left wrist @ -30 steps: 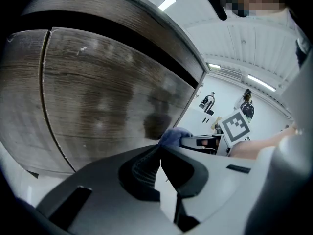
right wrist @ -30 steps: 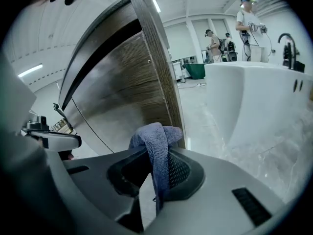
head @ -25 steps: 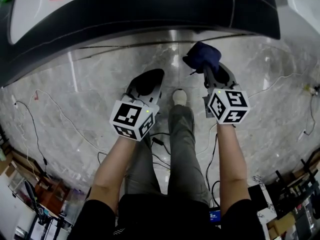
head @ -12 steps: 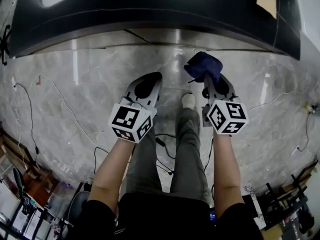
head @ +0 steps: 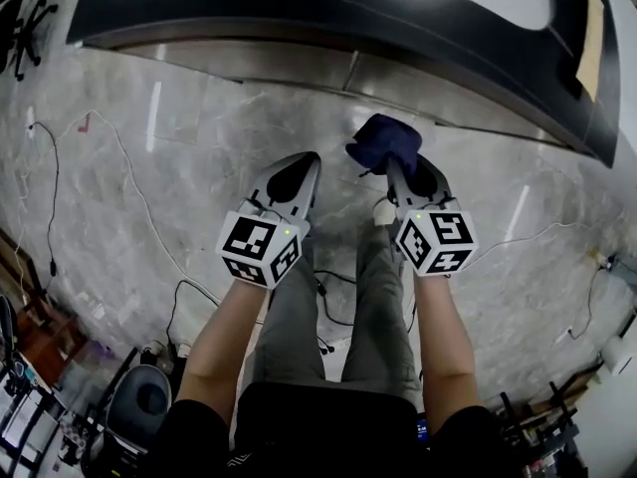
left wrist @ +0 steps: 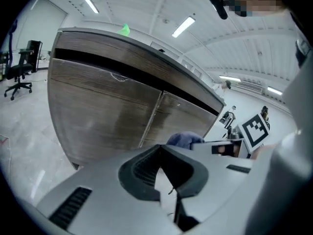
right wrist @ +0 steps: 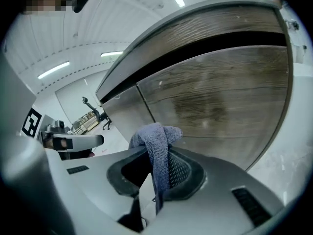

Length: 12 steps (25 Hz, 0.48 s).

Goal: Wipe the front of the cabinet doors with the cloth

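My right gripper [head: 390, 163] is shut on a dark blue cloth [head: 382, 141], which bunches out past its tips; in the right gripper view the cloth [right wrist: 157, 140] hangs between the jaws. My left gripper [head: 302, 159] is shut with nothing in it, its tips [left wrist: 160, 148] meeting. Both point at the cabinet [head: 328, 18], whose grey wood-grain doors [left wrist: 102, 114] [right wrist: 220, 99] stand a short way ahead under a dark gap. Neither gripper touches the doors.
Grey marble floor [head: 149, 187] with thin cables [head: 139, 197] trailing over it. The person's legs and a white shoe [head: 382, 210] are below the grippers. An office chair [left wrist: 19, 67] stands far left. Clutter lines the lower edges of the head view.
The view has swung so the cabinet now slants toward the upper right. Both grippers shifted slightly left in view, the right still holding the cloth.
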Tool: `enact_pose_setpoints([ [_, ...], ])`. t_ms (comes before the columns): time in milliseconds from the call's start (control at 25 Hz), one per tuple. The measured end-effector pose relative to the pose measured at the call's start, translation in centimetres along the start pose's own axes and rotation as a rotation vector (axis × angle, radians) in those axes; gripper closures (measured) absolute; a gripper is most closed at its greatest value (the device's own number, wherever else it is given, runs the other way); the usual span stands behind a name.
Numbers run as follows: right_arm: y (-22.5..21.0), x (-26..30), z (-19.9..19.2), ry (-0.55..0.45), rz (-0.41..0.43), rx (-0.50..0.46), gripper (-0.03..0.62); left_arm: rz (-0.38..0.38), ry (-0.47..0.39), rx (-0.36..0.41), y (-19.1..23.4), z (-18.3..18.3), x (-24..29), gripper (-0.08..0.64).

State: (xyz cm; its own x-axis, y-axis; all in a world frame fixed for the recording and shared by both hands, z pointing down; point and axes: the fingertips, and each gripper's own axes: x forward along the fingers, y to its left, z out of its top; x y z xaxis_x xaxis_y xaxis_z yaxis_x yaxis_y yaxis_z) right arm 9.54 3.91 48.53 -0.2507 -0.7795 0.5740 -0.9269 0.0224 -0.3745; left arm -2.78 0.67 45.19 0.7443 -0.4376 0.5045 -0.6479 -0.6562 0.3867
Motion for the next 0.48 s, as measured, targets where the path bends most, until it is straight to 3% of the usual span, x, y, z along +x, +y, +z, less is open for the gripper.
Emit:
enact_pose_setpoints([
  [480,12.1,5.5,0.4,0.065,0.179,-0.124,0.522,0.206,-0.105,-0.103,9.8,0.7,-9.4,0.552],
])
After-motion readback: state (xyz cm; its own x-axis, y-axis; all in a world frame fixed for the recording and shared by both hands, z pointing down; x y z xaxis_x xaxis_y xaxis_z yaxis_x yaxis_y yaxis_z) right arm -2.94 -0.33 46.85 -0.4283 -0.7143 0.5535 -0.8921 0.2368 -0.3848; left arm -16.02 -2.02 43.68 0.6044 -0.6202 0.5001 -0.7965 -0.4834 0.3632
